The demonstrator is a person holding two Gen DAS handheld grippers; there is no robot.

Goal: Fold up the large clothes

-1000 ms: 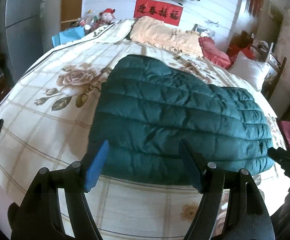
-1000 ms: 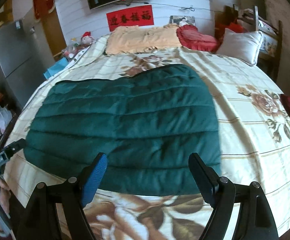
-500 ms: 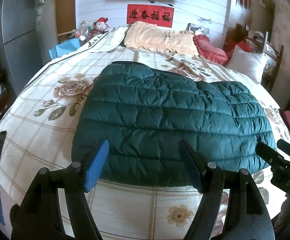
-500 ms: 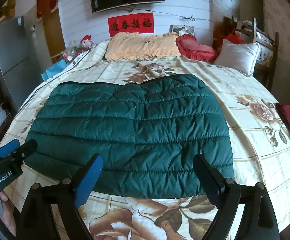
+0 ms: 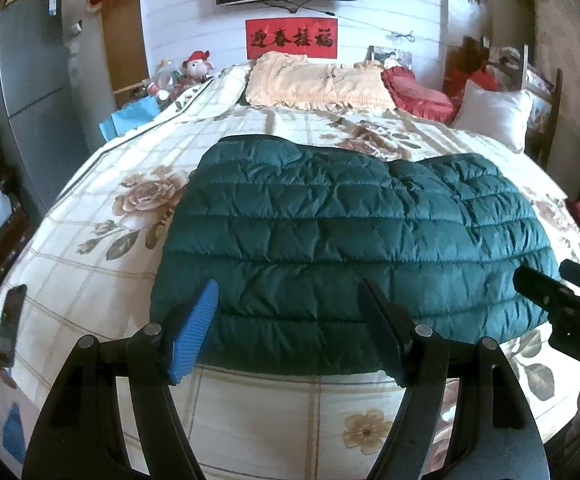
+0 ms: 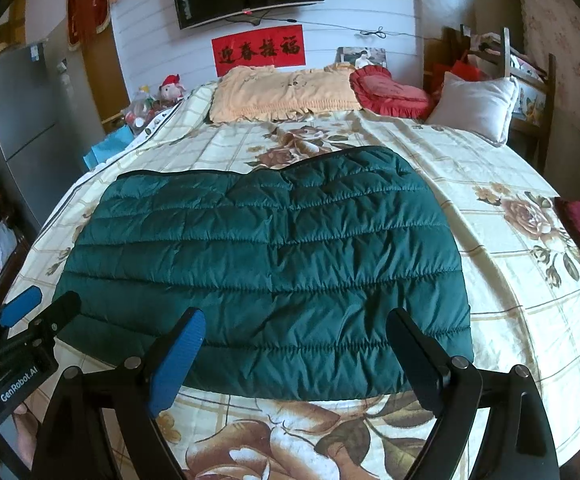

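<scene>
The green quilted jacket [image 6: 265, 272] lies flat across the floral bedspread [image 6: 530, 320], already a compact rectangle. Your left gripper [image 5: 290, 324] and right gripper [image 6: 294, 352] hover at its near hem, jaws spread, empty. Check edges align evenly.

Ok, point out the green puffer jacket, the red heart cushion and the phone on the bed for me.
green puffer jacket [image 6: 273, 264], right wrist view, middle of its quilted surface.
red heart cushion [image 6: 390, 94], right wrist view, centre of its top face.
phone [image 5: 9, 326], left wrist view, middle of its dark screen.
</scene>
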